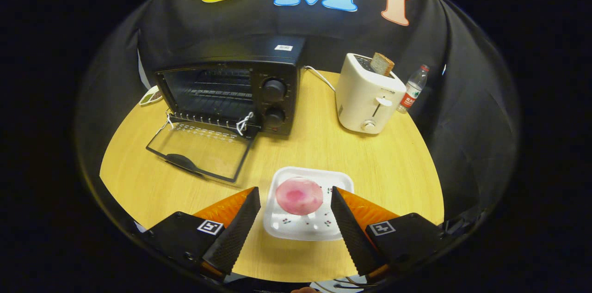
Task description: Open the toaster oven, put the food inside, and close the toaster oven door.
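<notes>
The hand-held gripper point(296, 203) hangs above the near part of the wooden bench point(397, 168) with its fingers spread wide and nothing held between them. A white square plate point(305, 226) lies between the two fingers, and on the plate sits a round pink piece of food point(299, 196), towards the plate's far side. Neither finger touches the food or presses on the plate.

Beyond the plate and off to its left stands the black toaster oven point(226, 89). Its glass door point(201, 149) is folded down flat onto the bench, pointing towards the plate, with the dark handle point(182, 162) at the edge of the door nearest the plate. The oven's inside is open to view, with a wire rack across it. Two round knobs point(274, 103) sit one above the other on the oven's right-hand panel.

Beyond the plate to its right stands a white toaster point(365, 96) with a slice of bread point(382, 64) sticking up from its slot. Just right of the toaster stands a clear plastic bottle point(413, 88) with a red label.
</notes>
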Available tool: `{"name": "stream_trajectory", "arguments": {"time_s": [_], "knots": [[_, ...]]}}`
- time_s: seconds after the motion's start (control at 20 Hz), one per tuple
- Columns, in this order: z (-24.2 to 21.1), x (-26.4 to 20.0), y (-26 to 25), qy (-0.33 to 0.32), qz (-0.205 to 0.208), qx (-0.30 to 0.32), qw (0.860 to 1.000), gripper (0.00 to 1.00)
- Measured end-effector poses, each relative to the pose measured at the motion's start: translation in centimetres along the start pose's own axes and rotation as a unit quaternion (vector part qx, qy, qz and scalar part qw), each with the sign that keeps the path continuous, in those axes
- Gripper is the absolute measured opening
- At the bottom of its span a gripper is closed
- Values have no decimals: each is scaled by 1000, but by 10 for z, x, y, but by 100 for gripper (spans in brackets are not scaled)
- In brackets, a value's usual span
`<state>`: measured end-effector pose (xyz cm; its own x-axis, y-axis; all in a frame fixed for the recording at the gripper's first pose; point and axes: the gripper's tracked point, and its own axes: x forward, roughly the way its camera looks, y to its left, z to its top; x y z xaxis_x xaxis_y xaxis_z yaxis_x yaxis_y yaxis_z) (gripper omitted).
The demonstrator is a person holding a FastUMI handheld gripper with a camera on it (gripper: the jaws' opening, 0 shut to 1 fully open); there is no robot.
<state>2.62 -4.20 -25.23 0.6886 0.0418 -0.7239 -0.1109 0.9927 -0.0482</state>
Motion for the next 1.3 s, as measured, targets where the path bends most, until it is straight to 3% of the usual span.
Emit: {"name": "stream_trajectory", "arguments": {"time_s": [0.5,0.85,1.3], "knots": [[-19,38,-97,53,28,-9,998,99],[-34,69,-105,103,80,18,991,98],[-62,86,-100,184,82,42,979,99]]}}
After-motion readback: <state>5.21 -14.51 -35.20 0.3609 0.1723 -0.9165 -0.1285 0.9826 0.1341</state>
